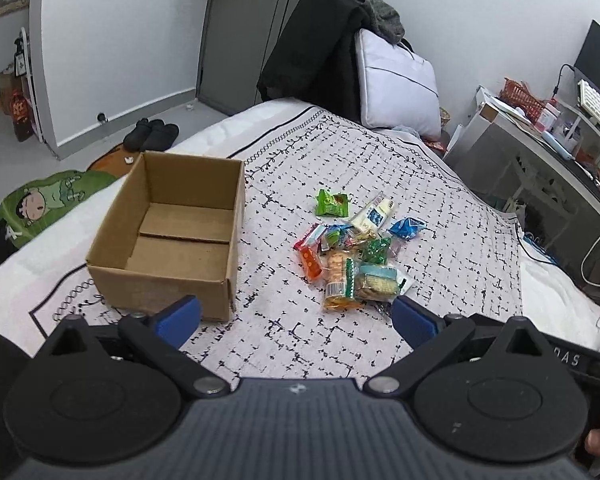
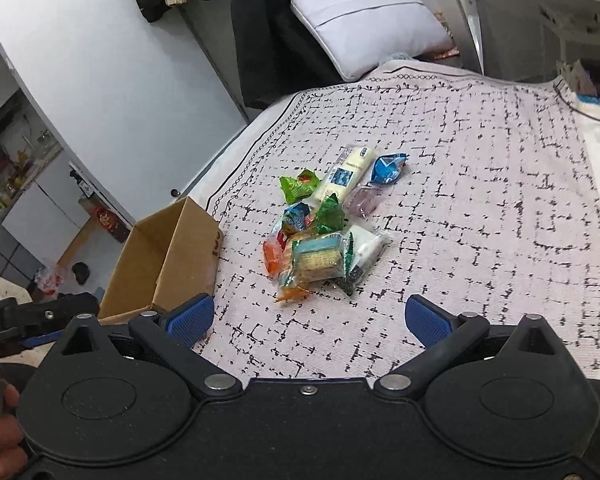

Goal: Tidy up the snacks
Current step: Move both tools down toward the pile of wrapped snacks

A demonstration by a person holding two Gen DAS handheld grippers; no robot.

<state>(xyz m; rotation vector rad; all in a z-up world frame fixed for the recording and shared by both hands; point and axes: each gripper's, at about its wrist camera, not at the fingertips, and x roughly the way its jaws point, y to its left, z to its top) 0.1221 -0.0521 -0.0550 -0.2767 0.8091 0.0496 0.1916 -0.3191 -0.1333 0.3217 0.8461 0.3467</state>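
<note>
Even, soft indoor light; faint shadows. Strong fisheye bending at edges. Right wrist view slightly blurred; left sharp.

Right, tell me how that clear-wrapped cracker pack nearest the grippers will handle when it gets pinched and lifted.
The cracker pack looks like thin glossy film, so it will probably crinkle and may slip between the pads. The crackers inside seem stacked and brittle; a hard squeeze could crack them. It lies on other packets in the snack pile, so lifting it may drag neighbours.

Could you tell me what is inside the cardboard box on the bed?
The cardboard box shows only its bare bottom flaps; no snacks are in it. Its near wall hides the nearest inner corner.
</note>
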